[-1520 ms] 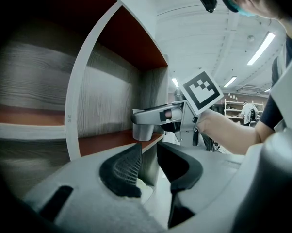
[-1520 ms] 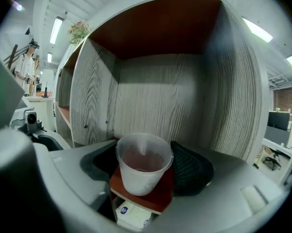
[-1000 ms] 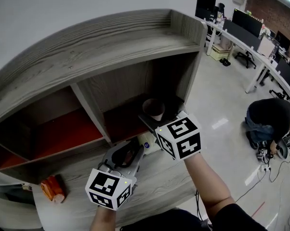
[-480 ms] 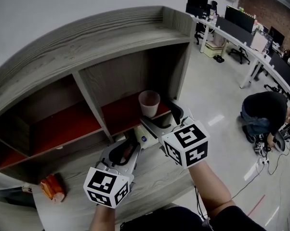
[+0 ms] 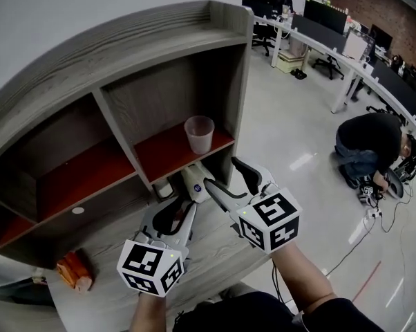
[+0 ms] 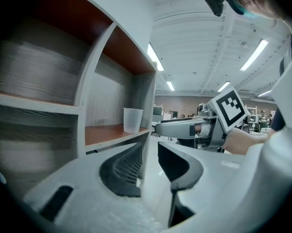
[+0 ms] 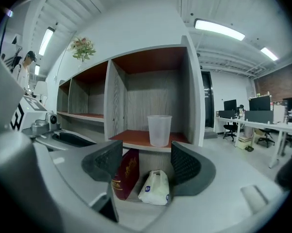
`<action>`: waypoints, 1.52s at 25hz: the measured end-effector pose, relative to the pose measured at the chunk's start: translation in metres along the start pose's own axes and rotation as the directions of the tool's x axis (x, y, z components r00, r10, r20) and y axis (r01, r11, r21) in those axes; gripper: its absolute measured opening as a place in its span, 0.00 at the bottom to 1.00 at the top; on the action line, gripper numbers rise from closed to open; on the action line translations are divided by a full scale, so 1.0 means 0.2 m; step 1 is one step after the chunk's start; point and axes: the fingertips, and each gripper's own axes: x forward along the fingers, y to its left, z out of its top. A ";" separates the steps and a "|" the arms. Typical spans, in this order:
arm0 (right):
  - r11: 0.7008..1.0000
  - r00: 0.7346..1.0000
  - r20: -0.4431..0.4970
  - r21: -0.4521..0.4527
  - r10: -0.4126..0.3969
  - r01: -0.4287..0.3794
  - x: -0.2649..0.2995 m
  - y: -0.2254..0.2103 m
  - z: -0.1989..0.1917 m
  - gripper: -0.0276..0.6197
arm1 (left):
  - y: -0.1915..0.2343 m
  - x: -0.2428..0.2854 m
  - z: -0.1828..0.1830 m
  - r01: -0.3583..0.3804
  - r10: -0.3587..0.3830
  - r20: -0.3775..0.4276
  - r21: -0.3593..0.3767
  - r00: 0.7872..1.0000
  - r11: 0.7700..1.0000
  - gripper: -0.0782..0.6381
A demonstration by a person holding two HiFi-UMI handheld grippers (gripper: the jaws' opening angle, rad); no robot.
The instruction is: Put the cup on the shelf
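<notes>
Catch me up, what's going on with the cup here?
A person is working two handheld tongs. The cup stands upright on the red shelf board in the rightmost compartment, touched by nothing. The right tongs sit short of it, open and empty, jaws having just closed a little. The left tongs are empty too, slightly apart.
</notes>
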 end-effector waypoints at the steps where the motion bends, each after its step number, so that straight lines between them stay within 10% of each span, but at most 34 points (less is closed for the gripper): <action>1: 1.000 1.000 -0.008 0.007 -0.003 0.003 -0.02 0.01 -0.02 0.50 | 0.00 -0.01 -0.01 0.004 -0.004 -0.002 -0.007 1.000 1.000 0.24; 38: 0.964 0.992 -0.118 0.252 -0.051 0.079 -0.48 0.37 -0.74 0.04 | -0.19 -0.30 -0.61 0.004 -0.020 -0.135 -0.121 0.991 0.993 0.11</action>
